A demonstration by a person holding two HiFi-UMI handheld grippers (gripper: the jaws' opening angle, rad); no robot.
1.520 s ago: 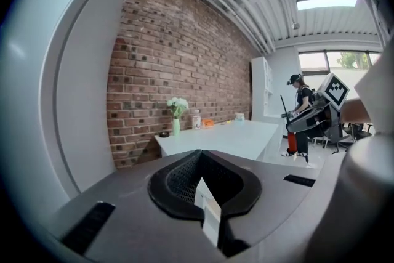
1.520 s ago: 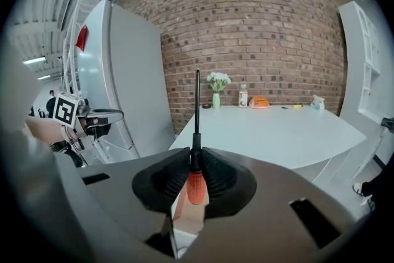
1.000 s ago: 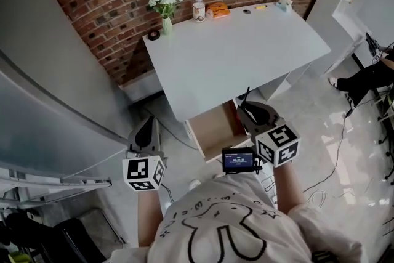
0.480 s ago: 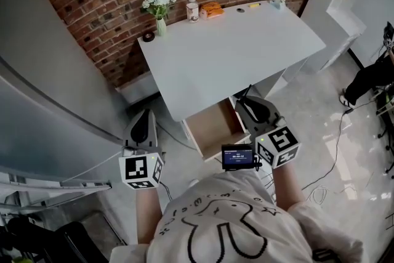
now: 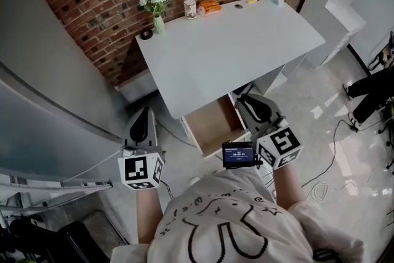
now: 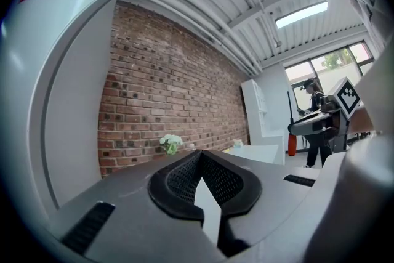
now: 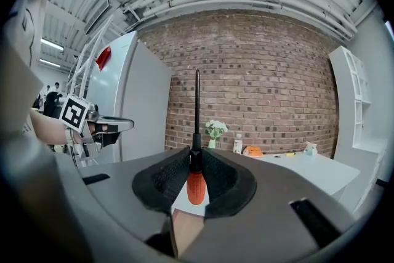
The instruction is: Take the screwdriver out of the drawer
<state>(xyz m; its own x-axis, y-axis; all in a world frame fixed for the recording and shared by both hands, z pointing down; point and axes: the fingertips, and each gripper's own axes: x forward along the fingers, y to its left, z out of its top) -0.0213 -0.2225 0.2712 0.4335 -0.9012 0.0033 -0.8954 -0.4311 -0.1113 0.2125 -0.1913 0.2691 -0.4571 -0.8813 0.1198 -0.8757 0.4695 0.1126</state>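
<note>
My right gripper (image 7: 196, 157) is shut on a screwdriver (image 7: 196, 185) with an orange handle. Its thin dark shaft stands straight up from between the pads in the right gripper view. In the head view this right gripper (image 5: 245, 101) hovers at the right front corner of the open wooden drawer (image 5: 212, 123), which hangs under the white table (image 5: 234, 46). The drawer's visible floor is bare. Off to the left of the drawer, over the floor, my left gripper (image 5: 143, 113) holds nothing. The left gripper (image 6: 200, 160) has its pad tips together.
At the table's far edge by the brick wall stand a vase of white flowers (image 5: 156, 6), a bottle (image 5: 189, 7) and an orange item (image 5: 210, 7). A large grey cabinet (image 5: 55, 83) fills the left side. A seated person (image 5: 369, 89) and floor cables (image 5: 320, 191) are at right.
Both grippers have risen slightly. The right one still grips the screwdriver at the drawer's right front corner. The drawer stays open.
</note>
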